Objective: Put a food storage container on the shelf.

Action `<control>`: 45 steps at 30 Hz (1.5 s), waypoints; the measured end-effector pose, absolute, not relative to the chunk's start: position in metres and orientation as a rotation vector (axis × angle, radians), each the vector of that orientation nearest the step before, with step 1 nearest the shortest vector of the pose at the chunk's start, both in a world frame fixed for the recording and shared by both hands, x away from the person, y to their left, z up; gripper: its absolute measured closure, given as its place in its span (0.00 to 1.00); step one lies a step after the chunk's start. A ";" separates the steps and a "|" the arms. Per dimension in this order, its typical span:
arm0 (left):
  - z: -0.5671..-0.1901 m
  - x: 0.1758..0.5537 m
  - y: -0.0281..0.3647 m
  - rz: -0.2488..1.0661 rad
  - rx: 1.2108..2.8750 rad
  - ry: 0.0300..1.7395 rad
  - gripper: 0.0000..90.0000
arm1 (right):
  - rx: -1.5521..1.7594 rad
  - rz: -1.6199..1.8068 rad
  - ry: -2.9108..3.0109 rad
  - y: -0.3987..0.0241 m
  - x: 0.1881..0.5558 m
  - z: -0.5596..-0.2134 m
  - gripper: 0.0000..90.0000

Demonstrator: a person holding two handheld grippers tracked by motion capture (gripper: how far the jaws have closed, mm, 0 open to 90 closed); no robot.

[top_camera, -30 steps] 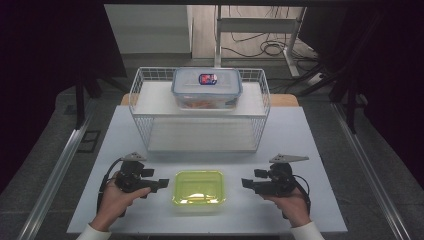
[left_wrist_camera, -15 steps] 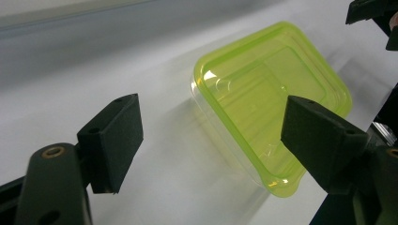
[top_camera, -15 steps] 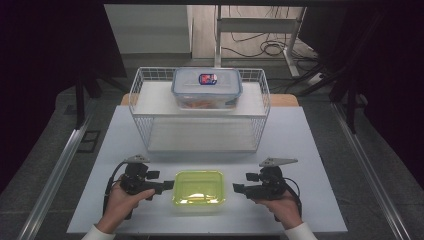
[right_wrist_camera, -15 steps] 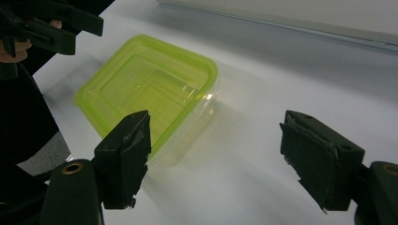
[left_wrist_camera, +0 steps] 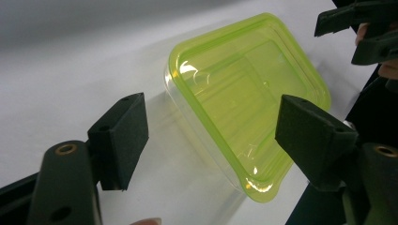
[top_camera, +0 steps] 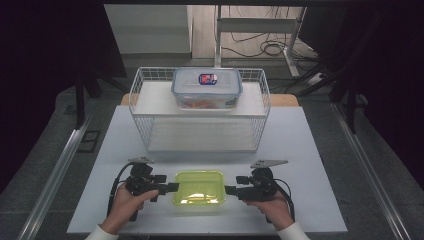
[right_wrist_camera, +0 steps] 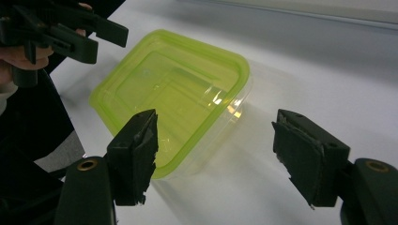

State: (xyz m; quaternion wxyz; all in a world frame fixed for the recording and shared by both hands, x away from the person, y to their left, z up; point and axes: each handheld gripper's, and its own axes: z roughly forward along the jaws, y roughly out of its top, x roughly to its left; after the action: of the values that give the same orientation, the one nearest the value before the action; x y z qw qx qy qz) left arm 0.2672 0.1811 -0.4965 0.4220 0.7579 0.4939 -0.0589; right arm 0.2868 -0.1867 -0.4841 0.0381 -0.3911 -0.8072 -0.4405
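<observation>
My left gripper (top_camera: 172,187) and right gripper (top_camera: 229,190) flank the green-lidded container (top_camera: 199,187) on the white table (top_camera: 310,150), both with jaws spread wide, grasping nothing; the container sits in front of the wire rack (top_camera: 200,112).

A green-lidded clear plastic container (top_camera: 200,187) sits at the near edge of the white table (top_camera: 310,150). Behind it stands a white wire shelf rack (top_camera: 200,112). A blue-rimmed clear lidded box (top_camera: 207,88) rests on the rack's upper shelf.
</observation>
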 end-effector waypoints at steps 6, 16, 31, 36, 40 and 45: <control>-0.503 0.271 0.175 -0.199 1.892 1.238 0.33 | -1.220 -1.329 -2.467 -0.180 0.289 -0.490 0.37; -0.511 0.274 0.168 -0.254 1.908 1.240 0.39 | -1.255 -1.320 -2.394 -0.172 0.297 -0.501 0.46; -0.517 0.275 0.170 -0.326 1.885 1.237 0.58 | -1.260 -1.289 -2.319 -0.164 0.302 -0.514 0.68; -0.516 0.271 0.170 -0.290 1.878 1.240 0.63 | -1.280 -1.295 -2.293 -0.167 0.301 -0.514 0.73; -0.515 0.267 0.170 -0.248 1.874 1.243 0.71 | -1.293 -1.306 -2.266 -0.169 0.298 -0.513 0.76; -0.513 0.262 0.169 -0.212 1.851 1.249 0.75 | -1.296 -1.324 -2.243 -0.171 0.294 -0.511 0.79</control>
State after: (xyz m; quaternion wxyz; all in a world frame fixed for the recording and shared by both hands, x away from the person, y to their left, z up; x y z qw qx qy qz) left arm 0.2619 0.1694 -0.5128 0.4342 0.7435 0.5015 -0.0851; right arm 0.2942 -0.1711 -0.5113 0.1159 -0.4423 -0.7659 -0.4519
